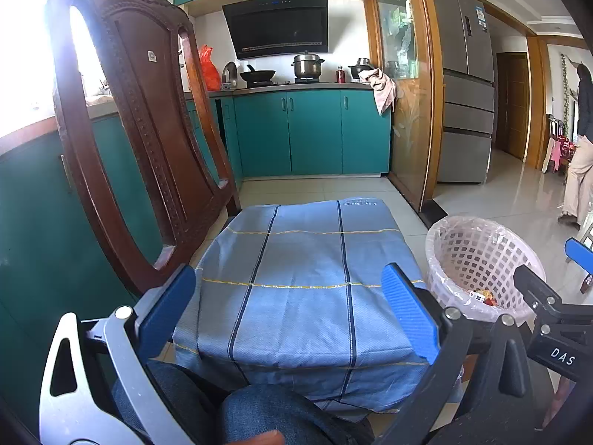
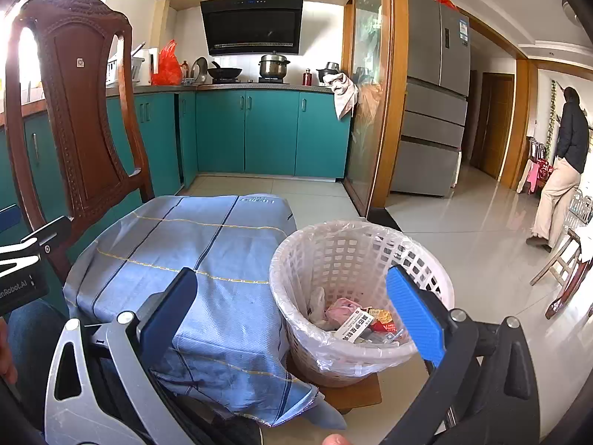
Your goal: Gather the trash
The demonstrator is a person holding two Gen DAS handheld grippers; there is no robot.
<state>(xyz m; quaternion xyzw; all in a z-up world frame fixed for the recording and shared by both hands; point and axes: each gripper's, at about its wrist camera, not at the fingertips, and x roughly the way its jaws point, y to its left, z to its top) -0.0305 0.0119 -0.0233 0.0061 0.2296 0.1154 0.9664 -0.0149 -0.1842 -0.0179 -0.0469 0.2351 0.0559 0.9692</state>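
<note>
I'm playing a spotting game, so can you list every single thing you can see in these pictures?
Waste basket: one, white lattice with a clear liner, on the floor right of the table.
Trash: several wrappers, pink, red and white, inside the basket.
Tablecloth: one, blue checked, draped over the low table.
Wooden chair: one, dark brown, left of the table.
Cabinets: several, teal, along the back wall.
Range hood: one, black, above the stove.
Steel pot: one, silver, on the stove.
Wok: one, black, beside the pot.
Fridge: one, grey, right of the kitchen.
Standing person: one, far right.
Left gripper: blue pads, open.
Right gripper: blue pads, open.
</note>
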